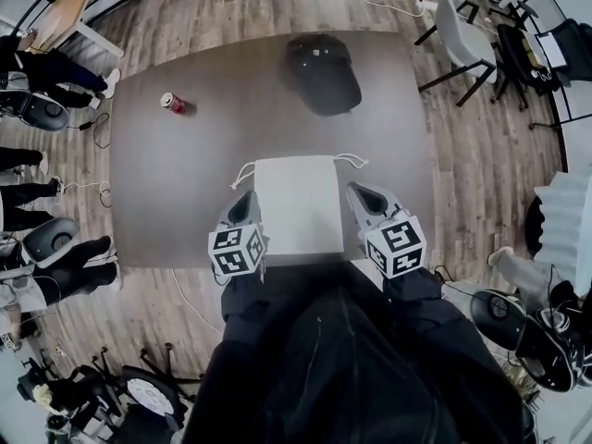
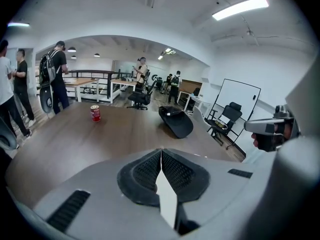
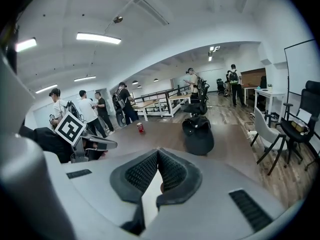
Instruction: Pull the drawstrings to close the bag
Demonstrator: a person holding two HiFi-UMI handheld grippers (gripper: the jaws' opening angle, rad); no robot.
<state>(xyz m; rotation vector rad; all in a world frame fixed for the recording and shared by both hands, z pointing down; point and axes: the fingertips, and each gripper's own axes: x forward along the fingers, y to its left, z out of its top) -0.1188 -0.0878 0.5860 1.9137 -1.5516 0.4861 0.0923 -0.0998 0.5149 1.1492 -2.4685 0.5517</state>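
A white drawstring bag (image 1: 298,206) lies flat on the brown table (image 1: 185,183), its mouth on the far side. A cord loop sticks out at each far corner, the left cord (image 1: 242,172) and the right cord (image 1: 352,160). My left gripper (image 1: 247,200) hovers beside the bag's left edge and my right gripper (image 1: 358,192) beside its right edge, both short of the cords. Both are shut with nothing held. In the left gripper view the pads (image 2: 150,171) meet, and in the right gripper view the pads (image 3: 170,171) meet too.
A black backpack (image 1: 324,72) lies at the table's far side, behind the bag. A red can (image 1: 172,102) stands at the far left. People stand left of the table. Office chairs (image 1: 462,40) sit to the right.
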